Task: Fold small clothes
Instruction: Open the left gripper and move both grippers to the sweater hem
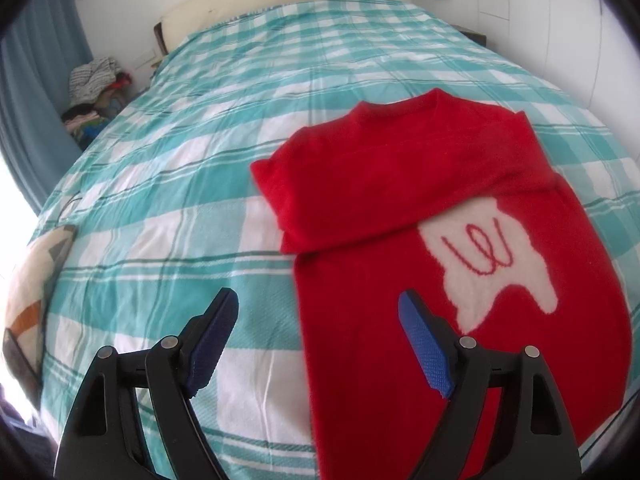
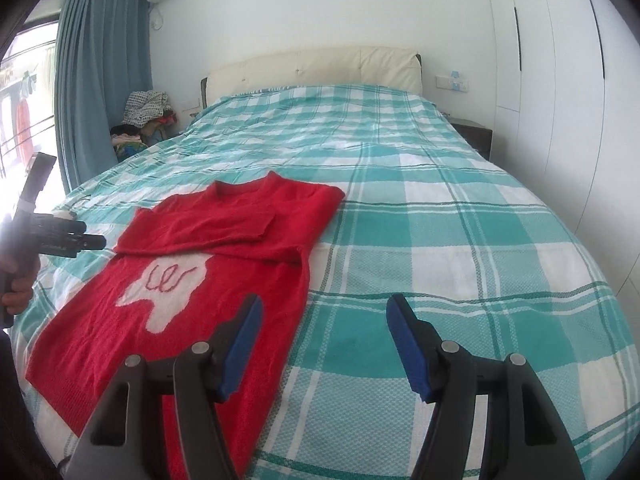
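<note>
Red sweater (image 2: 192, 280) flat on bed (image 2: 440, 240), sleeves folded across chest for bottom-up fold. Left gripper (image 1: 316, 320) and right gripper (image 2: 324, 320) spread wide, empty, flanking hem sides.

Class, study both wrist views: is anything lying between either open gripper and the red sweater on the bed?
Nothing visible. The left gripper and right gripper both hang open directly above the red sweater, which lies alone on the checked bedspread.

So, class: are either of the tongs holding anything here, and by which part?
Nothing is held. Both the left tongs and right tongs are open above the red sweater.
</note>
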The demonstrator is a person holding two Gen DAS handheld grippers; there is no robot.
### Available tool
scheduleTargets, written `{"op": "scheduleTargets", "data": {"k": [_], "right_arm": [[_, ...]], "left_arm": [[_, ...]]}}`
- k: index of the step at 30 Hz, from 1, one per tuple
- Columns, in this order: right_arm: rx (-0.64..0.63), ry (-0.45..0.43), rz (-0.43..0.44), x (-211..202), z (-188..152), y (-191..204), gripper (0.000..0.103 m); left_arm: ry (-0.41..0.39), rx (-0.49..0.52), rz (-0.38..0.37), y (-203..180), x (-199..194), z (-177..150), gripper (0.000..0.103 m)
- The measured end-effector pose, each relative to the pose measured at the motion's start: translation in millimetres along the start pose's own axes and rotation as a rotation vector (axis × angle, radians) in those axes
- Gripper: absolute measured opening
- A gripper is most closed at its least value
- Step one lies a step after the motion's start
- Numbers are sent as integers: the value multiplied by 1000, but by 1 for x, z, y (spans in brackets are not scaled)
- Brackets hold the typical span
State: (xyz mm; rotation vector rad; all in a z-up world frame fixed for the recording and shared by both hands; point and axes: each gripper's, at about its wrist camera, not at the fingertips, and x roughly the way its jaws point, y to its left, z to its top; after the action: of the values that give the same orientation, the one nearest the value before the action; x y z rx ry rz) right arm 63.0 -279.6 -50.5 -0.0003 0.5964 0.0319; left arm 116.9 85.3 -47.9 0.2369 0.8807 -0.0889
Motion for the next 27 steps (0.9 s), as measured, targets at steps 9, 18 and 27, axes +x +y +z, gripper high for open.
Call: {"op": "scheduleTargets", "data": {"k": [9, 18, 27], "right_arm": [[3, 43, 9, -15, -28, 19, 65], [-3, 25, -22, -21, -35, 20, 65], [-23, -34, 49, -65, -22, 19, 65]], "left_arm": [[-4, -130, 66, 1, -5, -55, 87], [-38, -91, 98, -8, -16, -61, 87], [-8, -92, 41, 8, -35, -75, 87]]}}
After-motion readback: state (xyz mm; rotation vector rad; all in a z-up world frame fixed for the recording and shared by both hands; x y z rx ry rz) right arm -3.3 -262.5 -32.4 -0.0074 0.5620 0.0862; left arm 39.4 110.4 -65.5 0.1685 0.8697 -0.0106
